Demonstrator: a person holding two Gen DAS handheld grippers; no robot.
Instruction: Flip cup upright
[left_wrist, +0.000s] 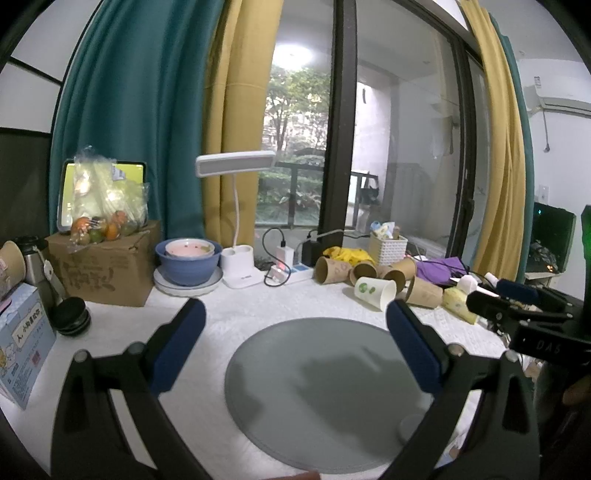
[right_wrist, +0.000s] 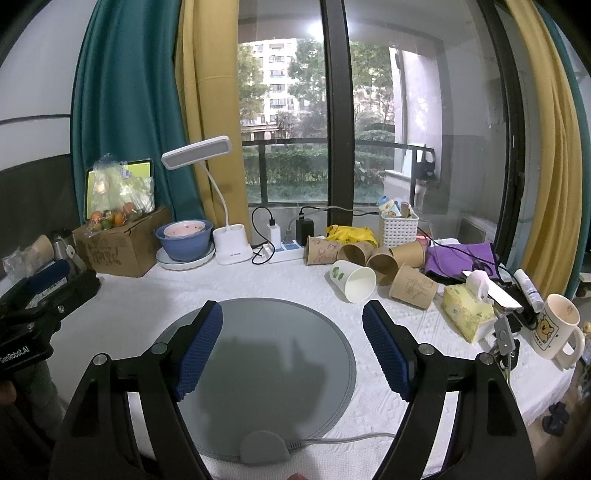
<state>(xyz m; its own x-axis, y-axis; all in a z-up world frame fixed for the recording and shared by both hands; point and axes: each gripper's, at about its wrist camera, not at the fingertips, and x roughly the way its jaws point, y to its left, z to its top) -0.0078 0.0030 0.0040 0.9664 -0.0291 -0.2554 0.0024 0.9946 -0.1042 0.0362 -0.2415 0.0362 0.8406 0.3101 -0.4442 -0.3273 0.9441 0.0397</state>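
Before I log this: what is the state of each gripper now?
Left gripper: open, holding nothing.
Right gripper: open, holding nothing.

White paper cup (right_wrist: 354, 280) with green leaf prints, plain brown paper cups (right_wrist: 384, 260), round grey mat (right_wrist: 266, 325), white textured tablecloth (right_wrist: 399, 317).

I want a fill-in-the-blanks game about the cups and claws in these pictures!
1. The white cup with green leaf prints is lying on its ____.
2. Both the left claw and the right claw are wide ____ and hold nothing.
3. The round mat under the claws is ____ in colour.
4. The mug with the bear picture stands ____.

Missing words: side; open; grey; upright
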